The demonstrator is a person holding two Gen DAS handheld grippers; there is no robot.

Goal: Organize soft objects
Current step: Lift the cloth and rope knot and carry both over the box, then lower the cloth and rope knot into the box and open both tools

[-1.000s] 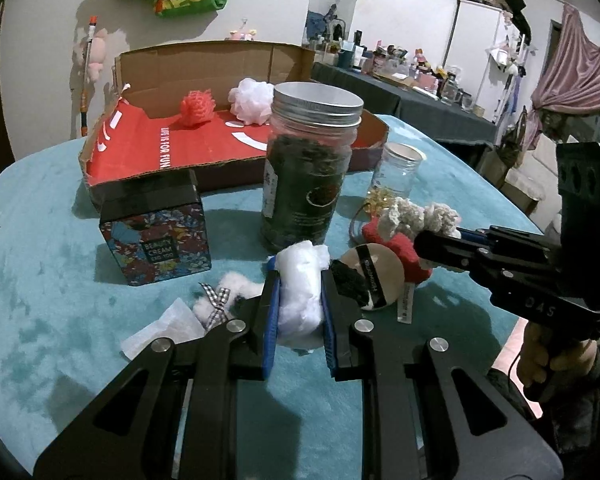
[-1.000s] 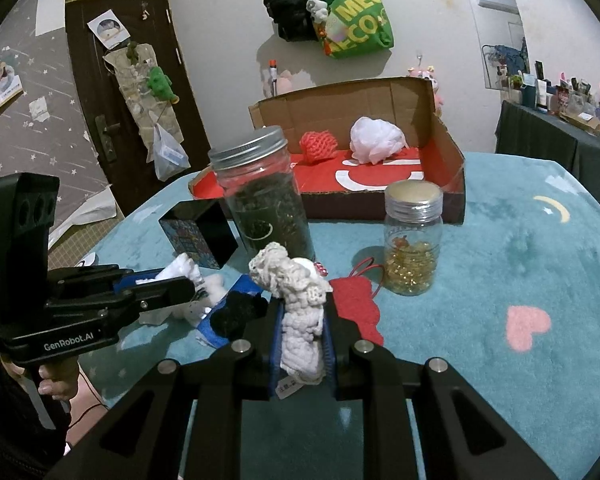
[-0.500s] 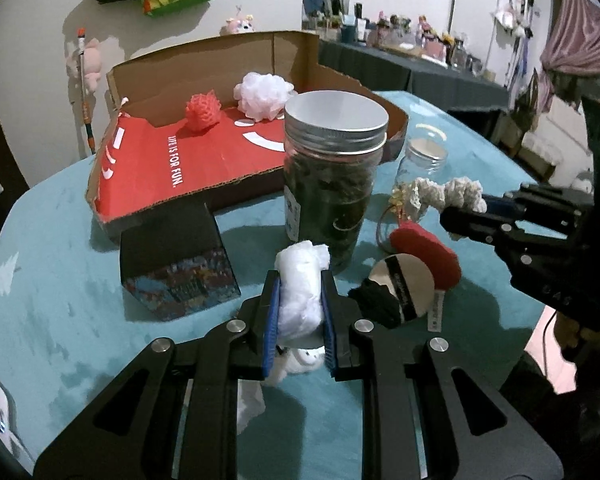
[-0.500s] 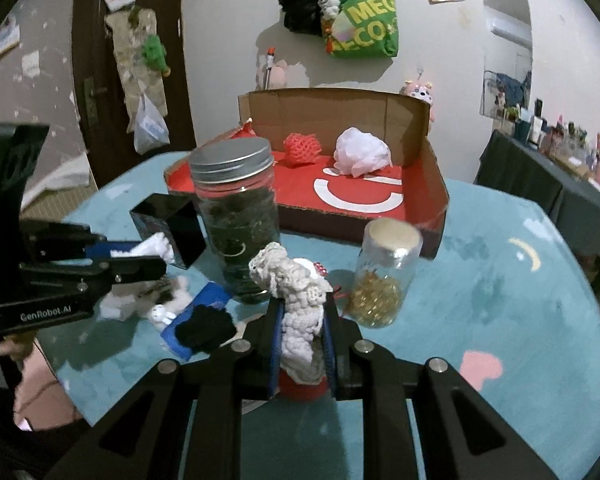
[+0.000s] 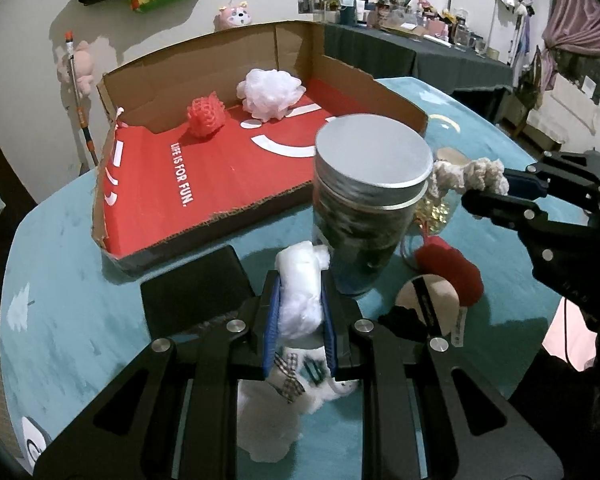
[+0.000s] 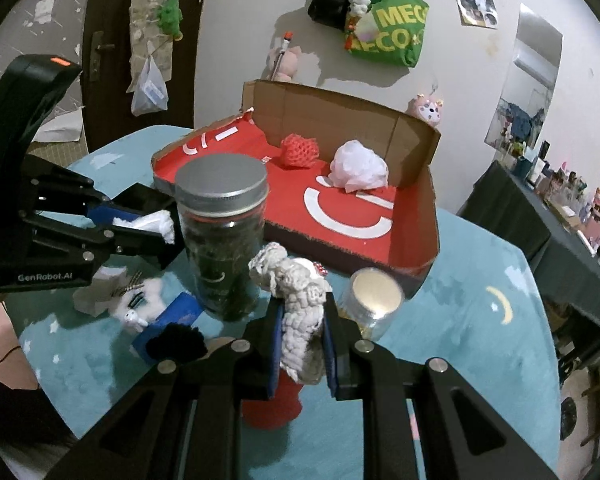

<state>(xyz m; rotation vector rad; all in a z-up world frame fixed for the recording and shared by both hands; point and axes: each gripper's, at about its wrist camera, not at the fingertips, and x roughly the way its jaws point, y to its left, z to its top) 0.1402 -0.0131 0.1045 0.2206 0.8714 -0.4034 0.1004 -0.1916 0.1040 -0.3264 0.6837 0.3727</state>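
My left gripper (image 5: 299, 304) is shut on a white fluffy piece (image 5: 300, 292) and holds it above the teal table, just in front of the big jar. My right gripper (image 6: 302, 332) is shut on a cream knitted piece (image 6: 300, 304) and holds it above a red soft item (image 6: 272, 408). The open cardboard box (image 5: 220, 168) with a red floor lies behind the jars. It holds a red mesh ball (image 5: 206, 116) and a white mesh ball (image 5: 270, 94). A white plush with a checked bow (image 5: 296, 380) lies under my left gripper.
A tall dark jar with a metal lid (image 5: 364, 220) stands between the grippers and the box. A small jar with a gold lid (image 6: 374, 300) stands beside it. A dark tin (image 5: 196, 292), a black fluffy piece (image 6: 176, 342) and a round card (image 5: 428, 304) lie on the table.
Both grippers have risen and moved forward toward the box, each keeping its soft piece. The jars and the tin now sit lower and closer in both views.
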